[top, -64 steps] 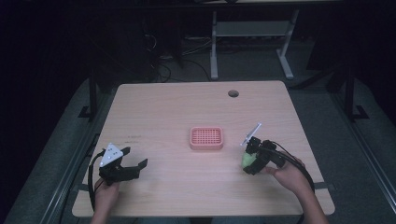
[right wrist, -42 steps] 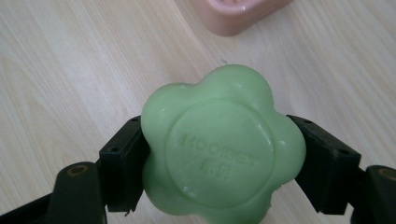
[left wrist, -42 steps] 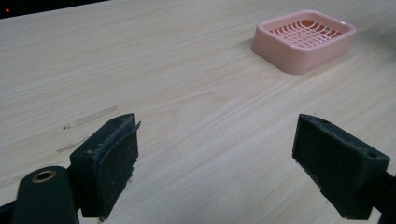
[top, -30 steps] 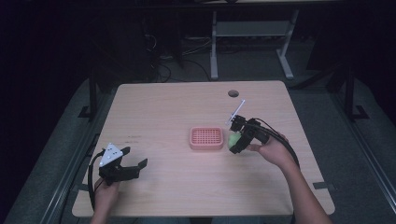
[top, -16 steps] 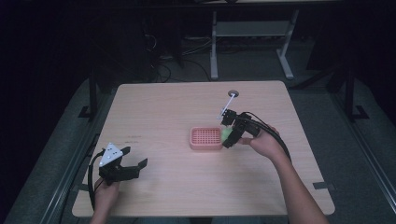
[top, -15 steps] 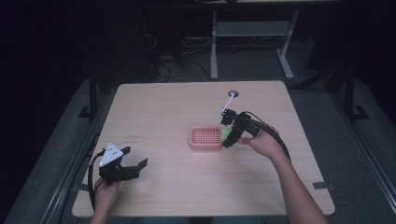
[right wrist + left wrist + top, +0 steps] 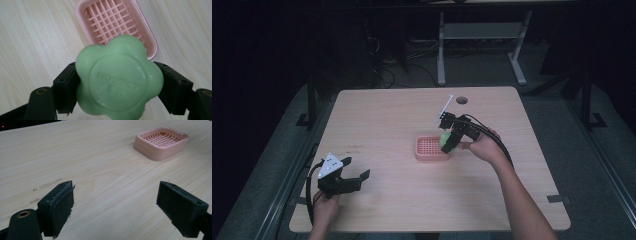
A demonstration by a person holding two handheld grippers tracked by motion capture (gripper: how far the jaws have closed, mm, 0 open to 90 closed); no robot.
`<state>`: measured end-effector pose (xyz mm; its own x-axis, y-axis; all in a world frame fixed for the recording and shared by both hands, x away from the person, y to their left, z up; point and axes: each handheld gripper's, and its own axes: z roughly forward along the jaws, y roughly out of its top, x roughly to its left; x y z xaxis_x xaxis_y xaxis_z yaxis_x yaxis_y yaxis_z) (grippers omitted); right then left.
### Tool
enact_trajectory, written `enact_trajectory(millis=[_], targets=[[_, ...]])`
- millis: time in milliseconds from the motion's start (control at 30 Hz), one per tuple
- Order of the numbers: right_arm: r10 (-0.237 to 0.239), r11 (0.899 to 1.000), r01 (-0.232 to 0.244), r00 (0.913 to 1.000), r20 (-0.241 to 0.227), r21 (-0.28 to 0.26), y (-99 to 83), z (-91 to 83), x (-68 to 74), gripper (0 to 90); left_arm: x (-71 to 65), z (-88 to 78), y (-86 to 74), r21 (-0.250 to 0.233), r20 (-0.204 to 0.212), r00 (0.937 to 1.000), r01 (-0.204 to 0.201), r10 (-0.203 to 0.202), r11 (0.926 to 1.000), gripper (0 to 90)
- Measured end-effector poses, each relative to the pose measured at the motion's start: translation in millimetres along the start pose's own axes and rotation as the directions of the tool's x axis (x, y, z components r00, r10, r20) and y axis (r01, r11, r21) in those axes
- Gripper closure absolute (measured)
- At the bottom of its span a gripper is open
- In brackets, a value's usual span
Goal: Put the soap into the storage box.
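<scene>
The green soap (image 7: 117, 80) is clamped in the right gripper (image 7: 447, 141) jaws above the pink tray (image 7: 428, 149); left gripper (image 7: 122, 207) jaws are held apart.

A: The table (image 7: 387, 120) is seen to be pale wood or a wood-look laminate, matt, with fine straight grain; a few dark scuffs are noted on it, well to the near-left of the soap dish (image 7: 161, 142).

B: The soap dish is judged to be pink plastic, smooth with a soft sheen, its floor moulded as an open grid.

A: Above the dish's near edge, the green soap (image 7: 118, 80) is seen as waxy and semi-matt, with faint raised lettering pressed into its face.

B: The pads (image 7: 58, 206) of the left gripper (image 7: 120, 212) are seen as black, matt and slightly rough, like dense foam or rubber.
</scene>
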<state>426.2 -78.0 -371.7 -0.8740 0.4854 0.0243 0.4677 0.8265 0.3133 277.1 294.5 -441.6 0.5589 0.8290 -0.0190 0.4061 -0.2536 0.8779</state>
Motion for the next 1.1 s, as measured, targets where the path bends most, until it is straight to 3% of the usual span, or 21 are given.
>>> enact_trajectory(millis=[567, 1100], targets=[[-0.008, 1.0, 0.007, 0.9999, 0.007, 0.018, 30.4, 7.5, -1.0, 26.0, 0.6, -0.7, 0.1, -0.002, 0.001, 1.0, 0.004, -0.004, 1.0, 14.0], [0.027, 0.999, -0.026, 0.9996, -0.011, 0.042, 41.1, 36.3, -5.2, 26.0, 0.7, -0.5, 0.2, -0.004, 0.007, 0.9999, 0.007, -0.007, 1.0, 14.0]])
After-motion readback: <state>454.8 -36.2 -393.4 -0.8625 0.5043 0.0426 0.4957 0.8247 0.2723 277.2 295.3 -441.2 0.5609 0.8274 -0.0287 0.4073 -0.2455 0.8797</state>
